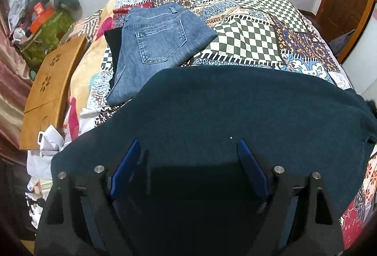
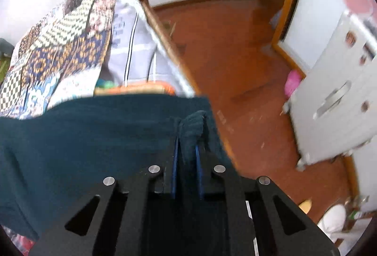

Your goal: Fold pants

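The right wrist view is motion-blurred, and the dark teal pants (image 2: 82, 133) run off its left edge.

The left wrist view looks down close over the dark teal pants (image 1: 235, 109) toward the patchwork bedspread (image 1: 247, 29) and far wall, while the right wrist view faces the bed's edge and wooden floor (image 2: 235, 62), sharing pants and bedspread.

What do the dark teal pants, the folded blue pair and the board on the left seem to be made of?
Teal pants: probably soft knit or fleece; matte, slightly fuzzy, no visible weave. Blue pair: denim, with faded twill, contrast stitching and a patch pocket. Board: seemingly wood or bamboo; tan, smooth, with cut-out flower shapes.
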Available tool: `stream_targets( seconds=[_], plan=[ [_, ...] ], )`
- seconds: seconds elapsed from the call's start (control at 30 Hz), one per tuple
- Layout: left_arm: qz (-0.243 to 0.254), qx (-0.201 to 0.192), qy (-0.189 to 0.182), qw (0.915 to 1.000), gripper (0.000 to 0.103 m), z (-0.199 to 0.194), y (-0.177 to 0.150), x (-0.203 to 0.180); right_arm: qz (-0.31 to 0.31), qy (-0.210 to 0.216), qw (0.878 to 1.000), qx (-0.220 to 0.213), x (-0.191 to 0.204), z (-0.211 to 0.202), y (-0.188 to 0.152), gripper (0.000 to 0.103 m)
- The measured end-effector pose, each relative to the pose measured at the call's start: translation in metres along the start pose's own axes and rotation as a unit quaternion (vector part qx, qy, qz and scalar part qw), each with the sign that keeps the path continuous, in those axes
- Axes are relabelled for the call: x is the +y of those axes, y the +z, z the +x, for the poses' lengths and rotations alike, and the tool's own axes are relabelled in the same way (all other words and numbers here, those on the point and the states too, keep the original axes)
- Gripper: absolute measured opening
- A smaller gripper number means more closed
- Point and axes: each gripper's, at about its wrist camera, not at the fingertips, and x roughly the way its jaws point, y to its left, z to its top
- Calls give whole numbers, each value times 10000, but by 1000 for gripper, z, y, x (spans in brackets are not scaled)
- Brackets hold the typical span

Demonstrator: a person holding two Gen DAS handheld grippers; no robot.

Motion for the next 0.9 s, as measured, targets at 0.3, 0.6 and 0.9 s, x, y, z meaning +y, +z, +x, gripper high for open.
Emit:
stream_targets(
  seconds=[0.3,0.6,0.9],
  plan=[
    [-155,-69,46,9998,85,-4,0,10,-149,-454,9988,-133,11,24,42,12],
    [-26,-67,116,9999,85,-5,-9,15,-417,-806,9945,516,25,24,29,33],
    [-50,-35,25,10000,87,0,-20,13,-937,487,9944,43,103,-39,8,56]
  ],
)
